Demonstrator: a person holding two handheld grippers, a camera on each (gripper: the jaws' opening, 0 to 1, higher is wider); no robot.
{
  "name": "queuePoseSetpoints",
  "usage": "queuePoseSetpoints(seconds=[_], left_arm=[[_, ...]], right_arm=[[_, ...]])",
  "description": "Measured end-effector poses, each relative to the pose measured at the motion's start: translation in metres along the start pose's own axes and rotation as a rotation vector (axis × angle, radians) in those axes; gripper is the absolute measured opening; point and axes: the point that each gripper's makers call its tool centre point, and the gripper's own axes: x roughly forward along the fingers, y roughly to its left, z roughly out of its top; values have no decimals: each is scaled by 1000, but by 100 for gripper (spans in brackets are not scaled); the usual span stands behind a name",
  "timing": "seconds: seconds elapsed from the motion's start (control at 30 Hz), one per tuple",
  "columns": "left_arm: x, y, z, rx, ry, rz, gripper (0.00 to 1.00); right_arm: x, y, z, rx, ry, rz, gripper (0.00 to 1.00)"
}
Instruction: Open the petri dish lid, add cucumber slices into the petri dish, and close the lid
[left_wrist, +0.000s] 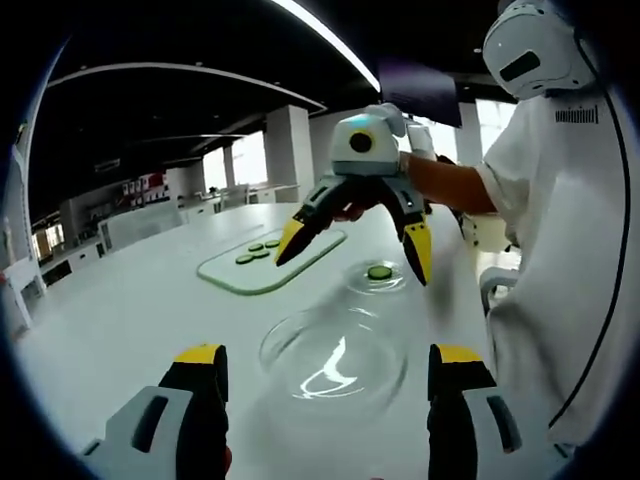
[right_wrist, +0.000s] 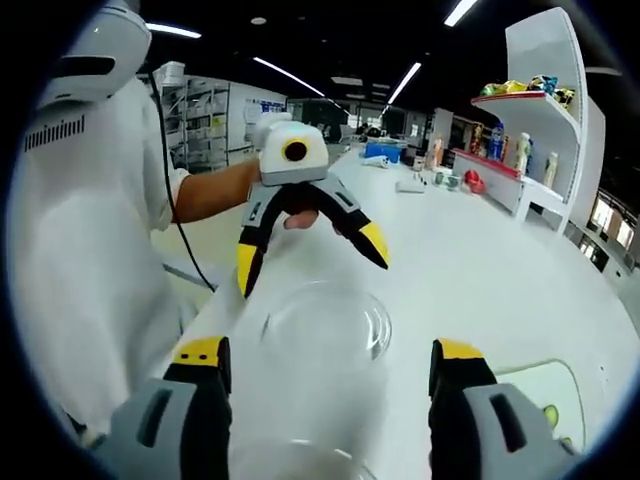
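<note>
While I look along my left gripper (left_wrist: 325, 375) in the left gripper view, its two grey jaws with yellow-and-black tips stand spread wide with nothing between them, low over the white table (left_wrist: 120, 300). Just ahead of the jaws a clear round glass petri dish lid (left_wrist: 335, 355) lies flat on the table. Beyond it sits the clear shallow petri dish base (left_wrist: 375, 277), uncovered, with one round green cucumber slice (left_wrist: 379, 272) inside. To its left lies a pale green-edged rectangular cutting board (left_wrist: 270, 265), carrying several more green cucumber slices (left_wrist: 258, 250). My right gripper (left_wrist: 352, 255) comes in from the far side, held by my hand (left_wrist: 420, 140), its yellow-tipped jaws splayed apart and empty, one tip over the board and the other next to the dish base. A person in a white top (left_wrist: 560, 250) stands at the right. In the right gripper view, my right gripper (right_wrist: 325, 375) again has its jaws wide open and holding nothing. The glass lid (right_wrist: 325, 325) rests on the table in front of them, and the left gripper (right_wrist: 310, 265) hangs beyond it, jaws open. A corner of the cutting board (right_wrist: 545, 395) shows at the lower right, and white shelves with coloured items (right_wrist: 530, 100) stand in the background.
</note>
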Motion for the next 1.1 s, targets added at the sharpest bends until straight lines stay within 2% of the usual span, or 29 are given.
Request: queuePoseSetpoints(seconds=[0.4, 0.67, 0.9, 1.1], left_arm=[[9, 3, -7, -22, 1, -34, 81], [13, 4, -18, -41, 15, -44, 80], [15, 1, -13, -55, -9, -63, 80], [19, 1, -14, -53, -3, -71, 79]], right_arm=[[22, -2, -9, 14, 4, 46, 81], [33, -1, -15, 16, 17, 69, 81], [40, 1, -18, 23, 24, 86, 79], [44, 1, -14, 23, 13, 93, 78]])
